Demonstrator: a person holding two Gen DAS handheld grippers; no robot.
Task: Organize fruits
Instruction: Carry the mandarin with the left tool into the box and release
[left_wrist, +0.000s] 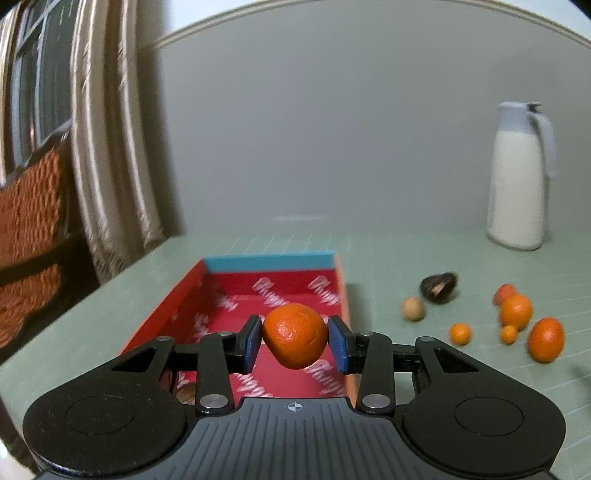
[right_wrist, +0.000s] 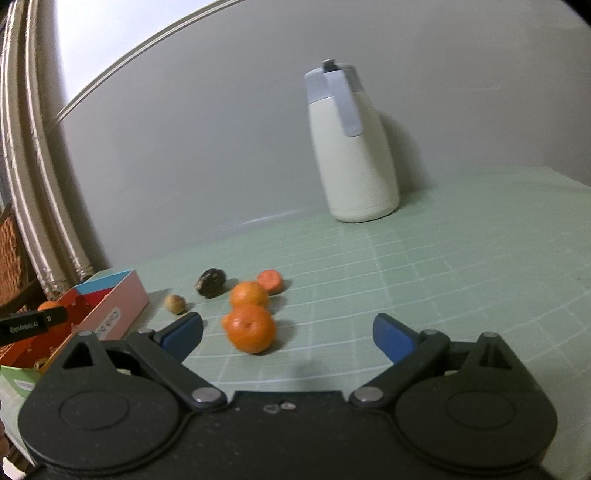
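Pinching dimpled round orange (left_wrist: 295, 336): left gripper (left_wrist: 295, 341) | right gripper (right_wrist: 288, 334): spread wide, empty | glossy red box (left_wrist: 184, 291)

An orange tangerine (left_wrist: 295, 336) is seen between black fingers with blue pads (left_wrist: 338, 345), above a red box (left_wrist: 166, 306) printed with white lettering and edged in light blue at its far wall. The tabletop (right_wrist: 461, 258) is covered in pale green marked with a white grid. A cream jug (right_wrist: 354, 162) is topped with a grey-blue lid and handle, and a dark brown fruit (right_wrist: 211, 282) and a tan one (right_wrist: 175, 303) are seen among orange ones.
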